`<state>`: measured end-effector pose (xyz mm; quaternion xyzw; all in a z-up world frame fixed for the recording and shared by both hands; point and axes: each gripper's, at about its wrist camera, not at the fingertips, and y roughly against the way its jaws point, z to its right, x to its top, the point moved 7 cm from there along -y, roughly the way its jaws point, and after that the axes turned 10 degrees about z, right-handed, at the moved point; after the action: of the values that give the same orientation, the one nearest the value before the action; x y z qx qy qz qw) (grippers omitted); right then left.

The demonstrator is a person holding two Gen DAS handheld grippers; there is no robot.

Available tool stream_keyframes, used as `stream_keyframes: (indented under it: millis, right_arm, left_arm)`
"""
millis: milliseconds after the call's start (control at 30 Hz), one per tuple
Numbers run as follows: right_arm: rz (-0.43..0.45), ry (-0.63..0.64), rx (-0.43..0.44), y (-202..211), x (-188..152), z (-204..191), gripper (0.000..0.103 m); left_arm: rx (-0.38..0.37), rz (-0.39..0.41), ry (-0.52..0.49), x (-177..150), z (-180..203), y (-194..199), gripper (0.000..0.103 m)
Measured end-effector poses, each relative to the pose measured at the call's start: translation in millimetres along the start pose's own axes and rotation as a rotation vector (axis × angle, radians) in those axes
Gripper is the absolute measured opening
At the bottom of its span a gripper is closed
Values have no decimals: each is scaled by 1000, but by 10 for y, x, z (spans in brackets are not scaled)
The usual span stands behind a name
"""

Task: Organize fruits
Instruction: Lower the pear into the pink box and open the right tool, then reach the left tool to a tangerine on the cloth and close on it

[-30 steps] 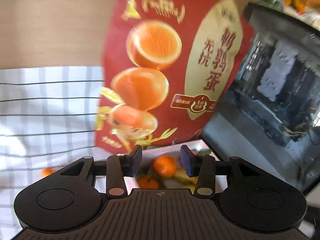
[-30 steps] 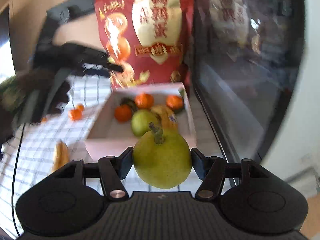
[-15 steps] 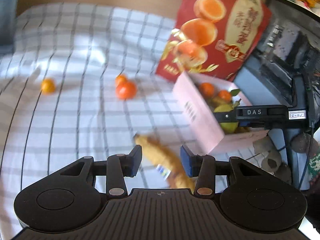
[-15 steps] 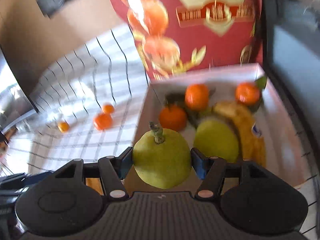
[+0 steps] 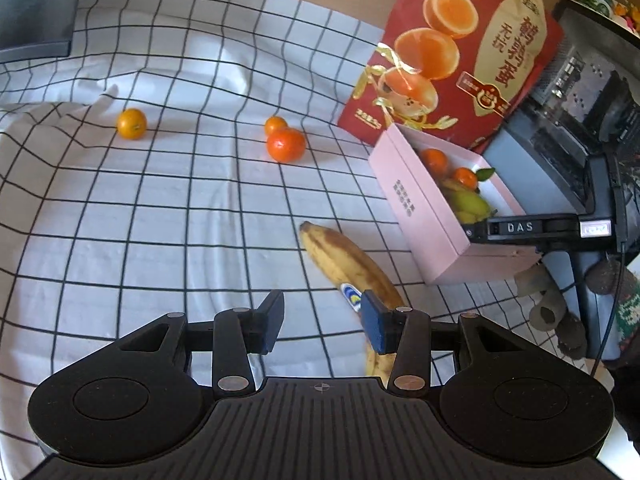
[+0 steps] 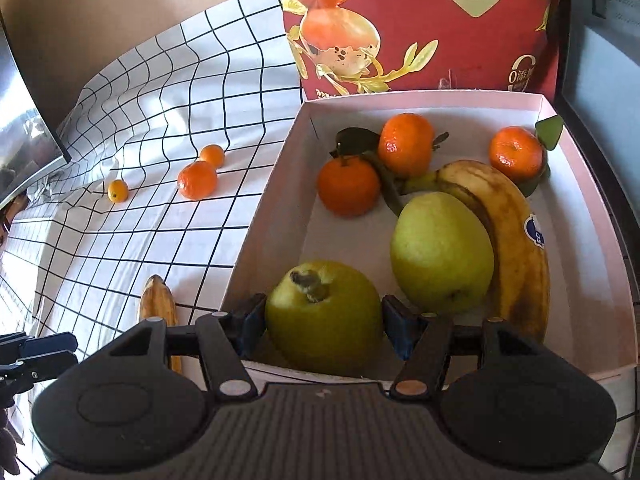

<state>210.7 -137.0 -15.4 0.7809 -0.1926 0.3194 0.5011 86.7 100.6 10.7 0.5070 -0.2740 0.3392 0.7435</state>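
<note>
My right gripper (image 6: 324,326) is shut on a green pear (image 6: 323,312) and holds it inside the near end of the pink box (image 6: 264,216). The box holds another pear (image 6: 440,252), a banana (image 6: 516,248) and three tangerines (image 6: 348,186). My left gripper (image 5: 322,322) is open and empty, low over the checked cloth, with a spotted banana (image 5: 348,264) lying on the cloth under its right finger. A tangerine (image 5: 285,144) with a small orange fruit (image 5: 275,125) behind it, and another small one (image 5: 131,123), lie on the cloth farther off.
A red printed bag (image 5: 452,60) stands behind the box. A dark case (image 5: 580,112) with a glass side is right of it. A dark screen edge (image 6: 28,120) stands at the cloth's far left. The cloth (image 5: 140,220) is wrinkled near the back.
My right gripper moved forward and down, carrying the pear into the box. My left gripper swung away from the bag and now sits low beside the loose banana.
</note>
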Motion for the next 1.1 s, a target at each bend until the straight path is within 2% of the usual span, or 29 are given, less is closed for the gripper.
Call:
stream_keyframes:
  millis: [233,400,533,700,867,1100]
  right_arm:
    - [32,48,15,166,51,-54,67]
    - [139,89,-17,474,80,-143,71]
    - [225,161,-73,708,83,-330,74]
    - [313,276,-123,863,156,-689,79]
    - [304,351,-128,658,291,-1070,83]
    - [205,360,-105,36,472,-1497,83]
  left_arm:
    - [-8,-28,-8,-59,61,-44,47]
    - [16,-27,-16,-32,21,-96,47]
    - [97,3,-18,103,-152,-135,47]
    - [238,60,0,421,-486,-179,47]
    - [294,114,-23,725,-818,-264,47]
    - [364,176,-33,1236,-1417,-660,47]
